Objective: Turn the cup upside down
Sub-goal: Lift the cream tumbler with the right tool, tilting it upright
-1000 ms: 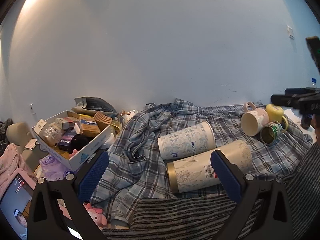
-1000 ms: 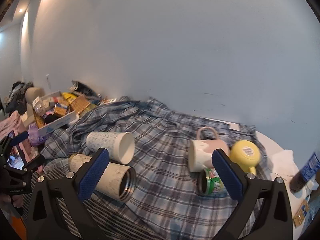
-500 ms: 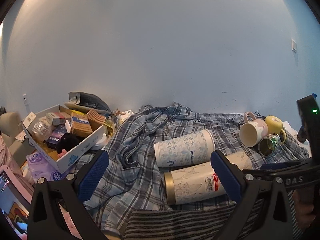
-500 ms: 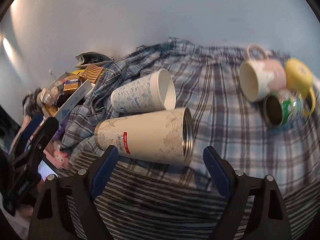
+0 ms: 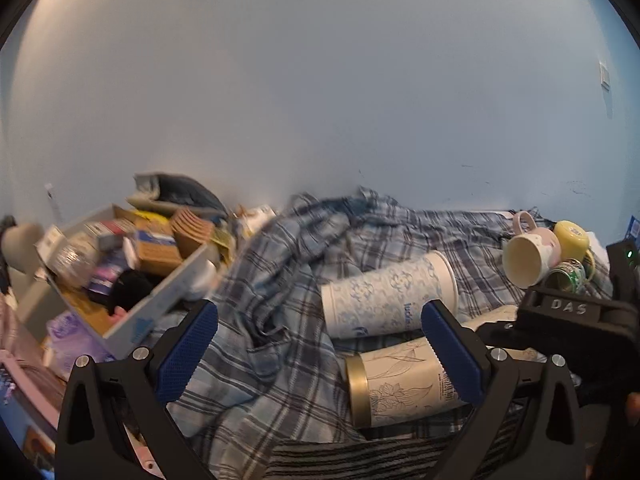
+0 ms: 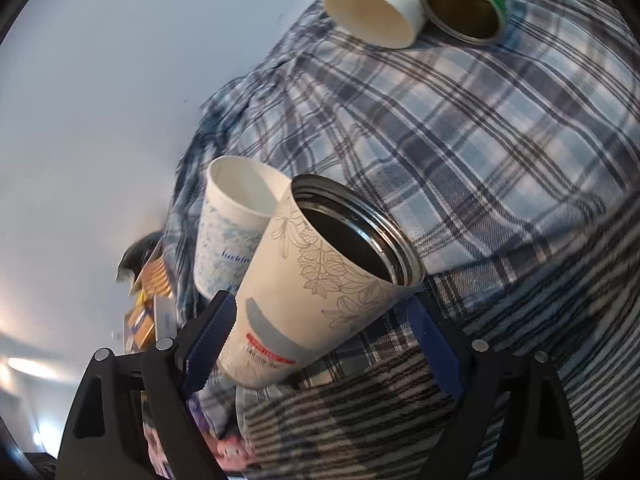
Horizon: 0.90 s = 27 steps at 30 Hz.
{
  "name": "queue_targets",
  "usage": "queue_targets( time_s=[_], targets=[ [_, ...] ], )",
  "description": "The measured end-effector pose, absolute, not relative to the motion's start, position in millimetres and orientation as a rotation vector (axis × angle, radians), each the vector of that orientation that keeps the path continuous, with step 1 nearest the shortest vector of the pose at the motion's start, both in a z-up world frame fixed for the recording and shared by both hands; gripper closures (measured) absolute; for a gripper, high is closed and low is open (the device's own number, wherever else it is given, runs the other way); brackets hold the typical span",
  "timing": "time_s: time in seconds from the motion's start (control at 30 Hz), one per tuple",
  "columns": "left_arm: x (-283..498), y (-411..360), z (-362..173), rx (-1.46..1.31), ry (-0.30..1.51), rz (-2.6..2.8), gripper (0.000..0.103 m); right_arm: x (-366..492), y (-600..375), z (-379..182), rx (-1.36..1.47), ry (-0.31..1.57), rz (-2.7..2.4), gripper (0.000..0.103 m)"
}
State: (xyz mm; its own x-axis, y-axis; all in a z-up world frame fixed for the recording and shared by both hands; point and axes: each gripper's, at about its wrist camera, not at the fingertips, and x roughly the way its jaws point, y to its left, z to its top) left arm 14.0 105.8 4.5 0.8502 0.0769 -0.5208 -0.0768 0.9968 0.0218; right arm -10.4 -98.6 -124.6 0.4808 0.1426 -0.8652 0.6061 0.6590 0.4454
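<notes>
target cup: cream steel tumbler [image 6: 320, 284] with leaf line-art, lying on its side on the plaid cloth [image 6: 480, 128], open mouth facing the right wrist camera, dark metal interior visible. In the left view the same tumbler [image 5: 400, 384] shows its gold base end pointing left.
right gripper [image 6: 324, 332]: jaws spread wide, straddling the tumbler's lower body; left blue pad [image 6: 210, 336] just beside the wall, right pad partly hidden behind the cup. Contact not confirmed (can't tell if either pad touches).
left gripper [image 5: 320, 356]: jaws wide apart, holding nothing, hovering over the cloth; its right pad [image 5: 450, 354] overlaps the tumbler in view only.
neighbour cup: white paper cup with blue print [image 5: 388, 300], also on its side, just behind the tumbler and touching or nearly touching it.
far cluster: pink-handled mug [image 6: 372, 12] on its side, mouth toward camera; green tin can [image 6: 468, 4] beside it, open end forward; yellow mug [image 5: 572, 236] just behind them in the left view.
surface: plaid cloth over a striped fabric [image 6: 360, 420] at the near edge.
left side: cardboard box [image 5: 132, 264] full of mixed clutter, blurred.
backdrop: plain pale wall [image 5: 320, 80].
</notes>
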Motion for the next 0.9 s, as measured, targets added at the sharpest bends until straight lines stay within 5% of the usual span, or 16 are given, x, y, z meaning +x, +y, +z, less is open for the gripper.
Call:
queue_targets(
  time_s=[0.23,0.9],
  targets=[
    [38,124,-20,-0.116,0.684,0.045,0.0,-17,-102,-124,0.984,0.843,-0.517,0.014],
    [39,136,-28,-0.12,0.747,0.051,0.0,14,-119,-113,0.955,0.823,-0.486,0.021]
  ],
)
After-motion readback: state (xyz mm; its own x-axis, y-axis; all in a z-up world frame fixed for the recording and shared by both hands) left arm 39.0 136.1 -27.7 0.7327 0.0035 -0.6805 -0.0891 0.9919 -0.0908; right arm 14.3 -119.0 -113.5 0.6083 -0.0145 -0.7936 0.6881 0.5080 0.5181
